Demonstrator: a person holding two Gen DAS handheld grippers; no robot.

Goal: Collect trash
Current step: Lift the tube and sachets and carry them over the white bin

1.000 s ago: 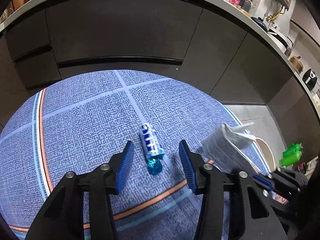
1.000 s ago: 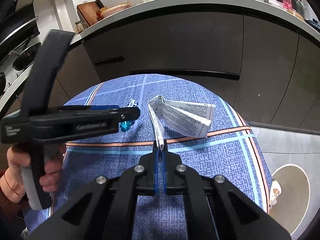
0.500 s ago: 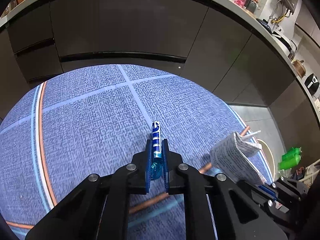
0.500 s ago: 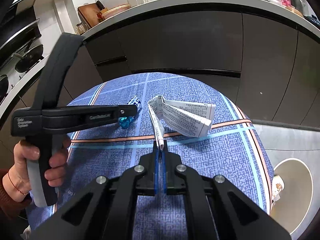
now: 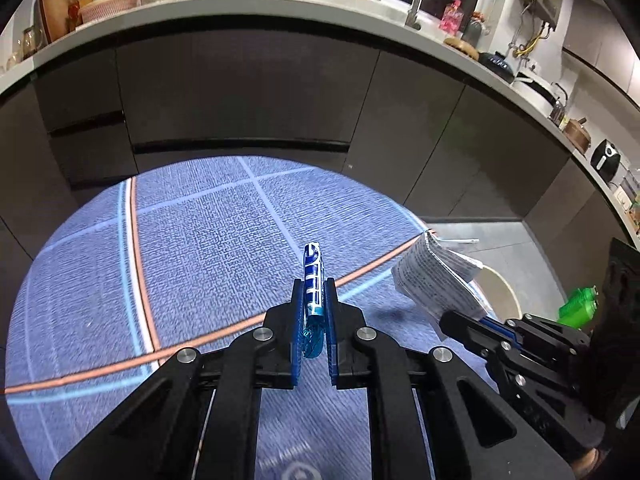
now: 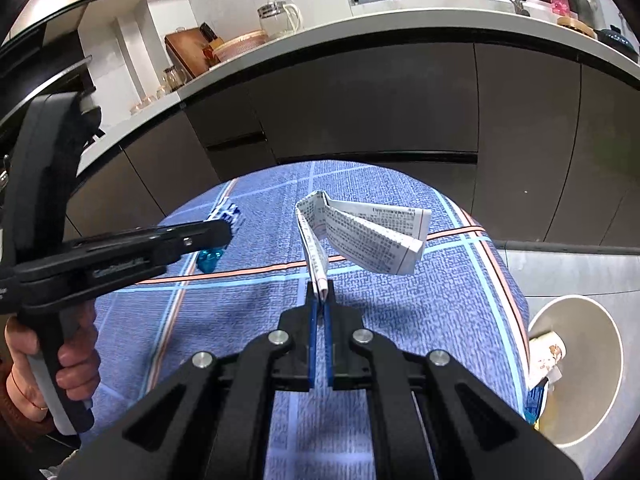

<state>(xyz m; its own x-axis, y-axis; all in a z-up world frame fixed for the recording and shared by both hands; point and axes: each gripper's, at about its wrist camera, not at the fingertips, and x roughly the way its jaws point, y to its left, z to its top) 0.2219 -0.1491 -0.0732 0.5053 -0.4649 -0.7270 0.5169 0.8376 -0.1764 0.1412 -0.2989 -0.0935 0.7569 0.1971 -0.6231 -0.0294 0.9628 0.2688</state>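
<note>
Left wrist view: the left gripper has just closed its fingers on a blue-and-white wrapper, whose long axis runs from lower centre toward the frame's top, clear of the blue checked tablecloth. At right, the right gripper clamps a folded printed paper angled to the upper left. Right wrist view: that paper stands upward from the shut fingers, its loose folds hanging right. A hand at lower left grips the left tool's handle. A round bin holding trash sits at lower right; dark cabinets fill the background.
</note>
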